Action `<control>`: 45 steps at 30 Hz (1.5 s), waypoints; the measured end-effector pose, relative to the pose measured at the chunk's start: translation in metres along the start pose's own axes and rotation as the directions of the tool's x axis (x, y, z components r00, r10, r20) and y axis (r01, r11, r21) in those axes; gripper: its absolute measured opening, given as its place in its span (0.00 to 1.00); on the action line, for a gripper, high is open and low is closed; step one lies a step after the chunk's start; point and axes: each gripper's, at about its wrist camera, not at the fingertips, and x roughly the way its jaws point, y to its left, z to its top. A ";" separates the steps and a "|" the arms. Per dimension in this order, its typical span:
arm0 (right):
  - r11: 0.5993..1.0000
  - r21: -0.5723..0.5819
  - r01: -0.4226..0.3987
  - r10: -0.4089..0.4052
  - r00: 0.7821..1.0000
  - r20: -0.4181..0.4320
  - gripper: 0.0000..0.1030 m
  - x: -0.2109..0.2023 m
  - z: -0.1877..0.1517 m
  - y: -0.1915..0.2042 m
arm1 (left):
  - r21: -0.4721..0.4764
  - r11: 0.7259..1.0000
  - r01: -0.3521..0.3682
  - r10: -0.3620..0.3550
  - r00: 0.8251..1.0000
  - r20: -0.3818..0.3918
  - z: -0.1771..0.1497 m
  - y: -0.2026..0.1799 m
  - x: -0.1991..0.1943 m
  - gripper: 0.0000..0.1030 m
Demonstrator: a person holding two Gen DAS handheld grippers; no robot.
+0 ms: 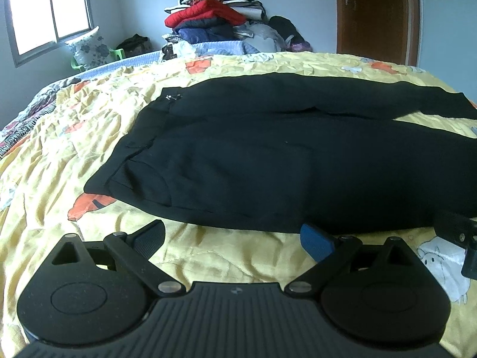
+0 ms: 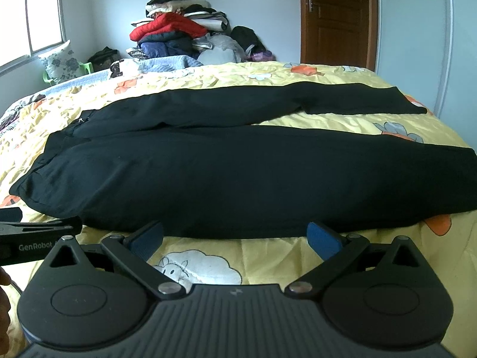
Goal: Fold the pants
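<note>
Black pants (image 1: 268,161) lie flat across the yellow patterned bedspread (image 1: 74,149), waistband to the left, both legs stretching right and slightly apart. My left gripper (image 1: 232,240) is open just short of the pants' near edge, close to the waist end, nothing between its fingers. In the right wrist view the same pants (image 2: 238,173) fill the middle; my right gripper (image 2: 235,238) is open at the near edge of the closer leg, holding nothing. The other gripper's black body (image 2: 32,240) shows at the left edge.
A tall pile of clothes (image 1: 220,21) with a red jacket stands beyond the bed's far side. A floral pillow (image 1: 89,46) on a green chair sits under the window (image 1: 47,9). A brown door (image 2: 337,15) is at the back right.
</note>
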 end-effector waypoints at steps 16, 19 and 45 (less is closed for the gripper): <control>1.000 -0.004 -0.001 0.001 1.000 0.000 1.00 -0.002 -0.001 0.003 | -0.024 0.999 0.031 -0.031 0.999 0.018 -0.001 0.006 -0.007 0.96; 1.000 0.000 0.002 -0.002 1.000 0.000 1.00 -0.003 0.000 0.002 | -0.024 0.999 0.036 -0.035 0.999 0.026 -0.001 0.005 -0.010 0.96; 1.000 0.010 0.024 -0.023 1.000 -0.006 1.00 -0.002 0.000 -0.001 | -0.010 0.999 0.047 -0.046 0.997 0.055 -0.001 0.006 -0.015 0.99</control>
